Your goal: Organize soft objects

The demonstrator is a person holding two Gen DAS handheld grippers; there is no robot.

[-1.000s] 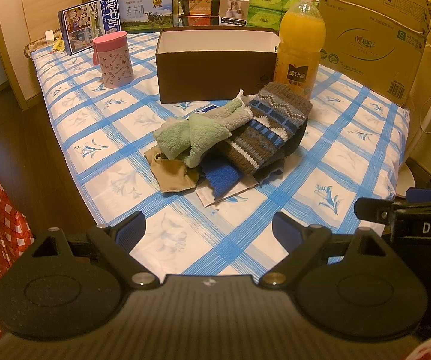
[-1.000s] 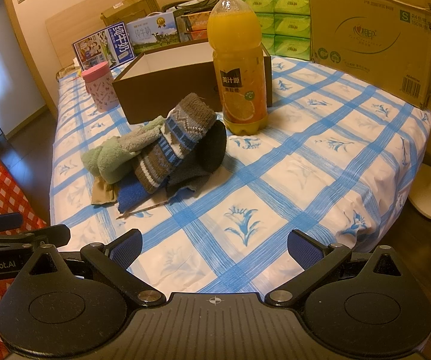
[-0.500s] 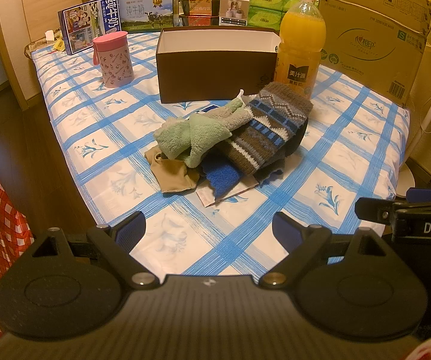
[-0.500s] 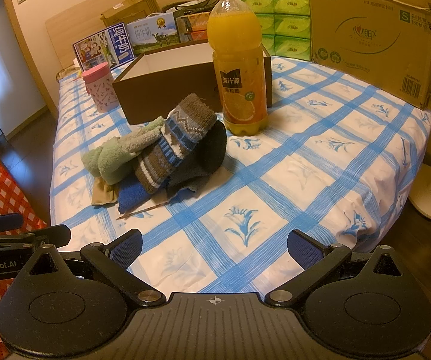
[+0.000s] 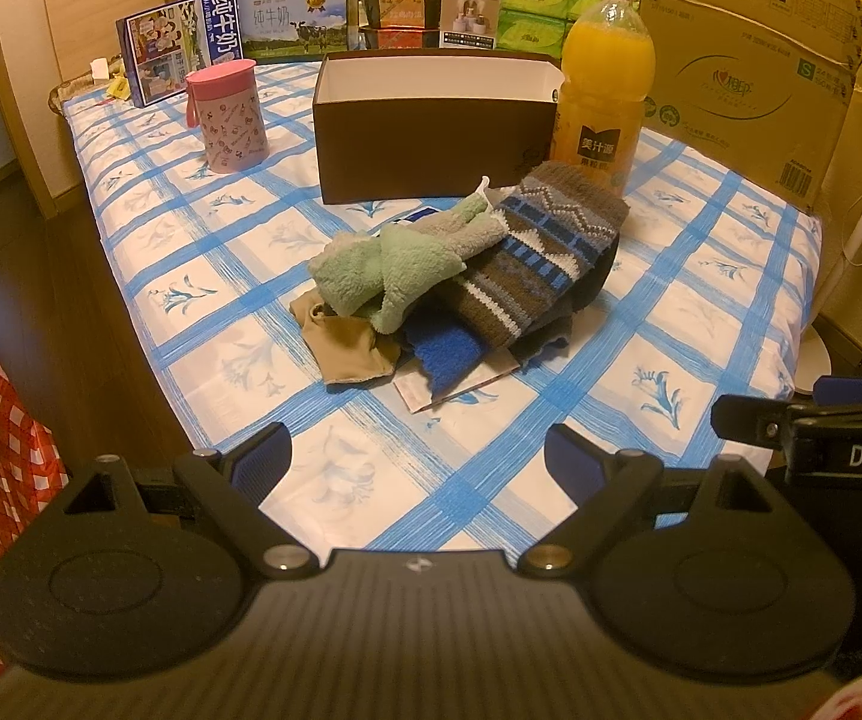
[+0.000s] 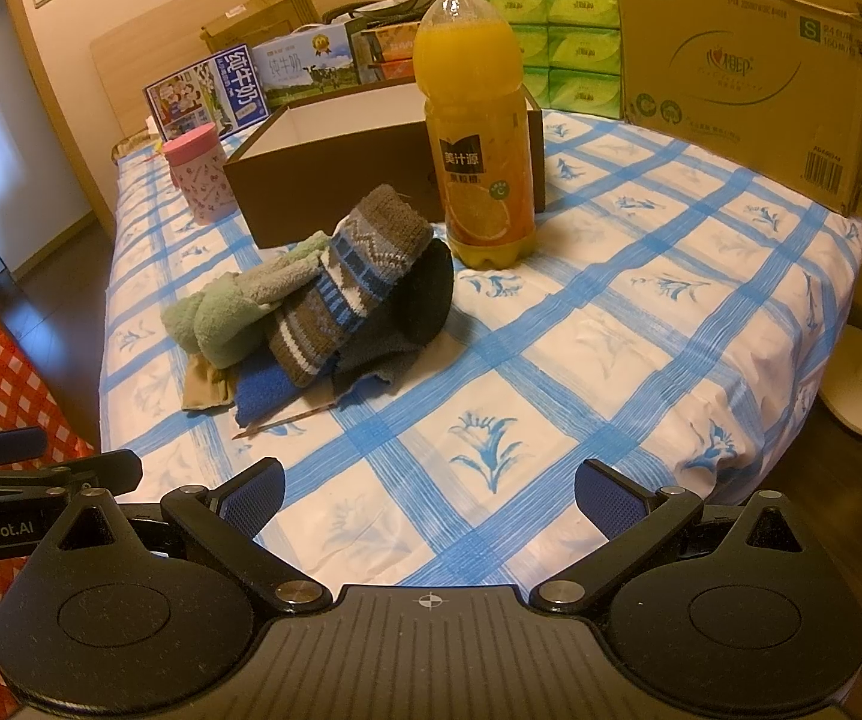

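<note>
Blue fabric (image 5: 445,354) half-buried, under striped sock (image 5: 541,258)

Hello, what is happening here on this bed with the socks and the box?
A person holds two grippers, and both the left gripper and the right gripper hang open above the near edge of the checked bedsheet, holding nothing. A pile of soft items lies untouched in the middle: a striped knit sock, a green fluffy cloth and others. The brown box behind it looks empty, beside an orange juice bottle.
</note>
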